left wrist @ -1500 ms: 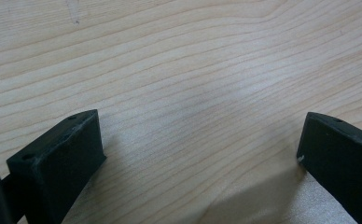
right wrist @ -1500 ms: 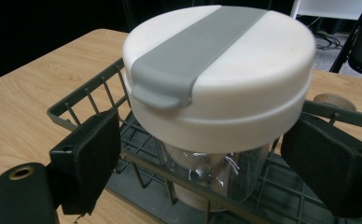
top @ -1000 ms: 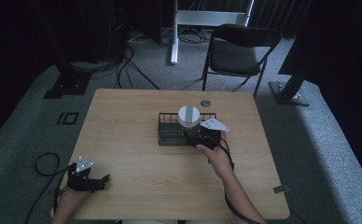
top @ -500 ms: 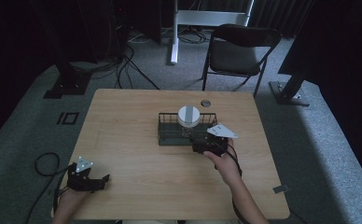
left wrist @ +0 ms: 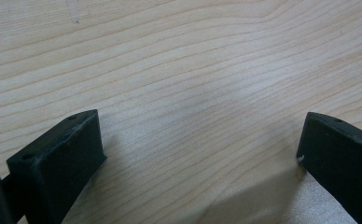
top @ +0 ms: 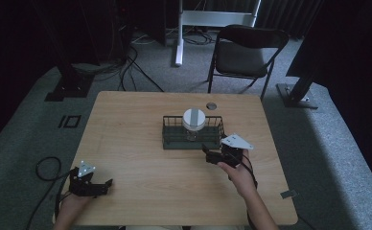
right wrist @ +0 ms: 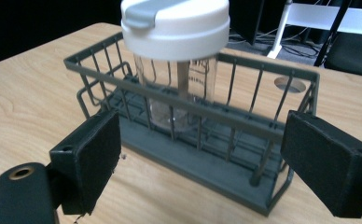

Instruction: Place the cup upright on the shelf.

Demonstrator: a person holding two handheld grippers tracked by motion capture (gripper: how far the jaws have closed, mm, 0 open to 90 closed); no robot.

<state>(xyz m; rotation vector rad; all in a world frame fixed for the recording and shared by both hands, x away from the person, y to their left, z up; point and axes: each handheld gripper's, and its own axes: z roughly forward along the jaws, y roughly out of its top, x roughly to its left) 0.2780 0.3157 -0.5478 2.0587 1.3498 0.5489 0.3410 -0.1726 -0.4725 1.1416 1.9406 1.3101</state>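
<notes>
Clear glass jar with a white screw lid [top: 194, 122] stands upright in the dark grey wire basket [top: 169, 136], roughly mid-length of the basket, at the centre of the light wood desk [top: 126, 134]. The jar's long axis is vertical, lid up; the basket's long axis runs left-right across the desk.

Right claw [top: 214, 156] sits just off the basket's near right corner, jaws spread wide, holding nothing. In the right gripper view the jar [right wrist: 179, 56] lies ahead and slightly left of the claw [right wrist: 202, 163], behind the basket's near rail [right wrist: 202, 109]. A side approach looks blocked by the wires; going in from above at the lid is likely.

Left claw [top: 92, 183] is parked at the near left corner, well apart from the jar, jaws spread over bare wood [left wrist: 193, 93]. Right hand is clearly nearer.
</notes>
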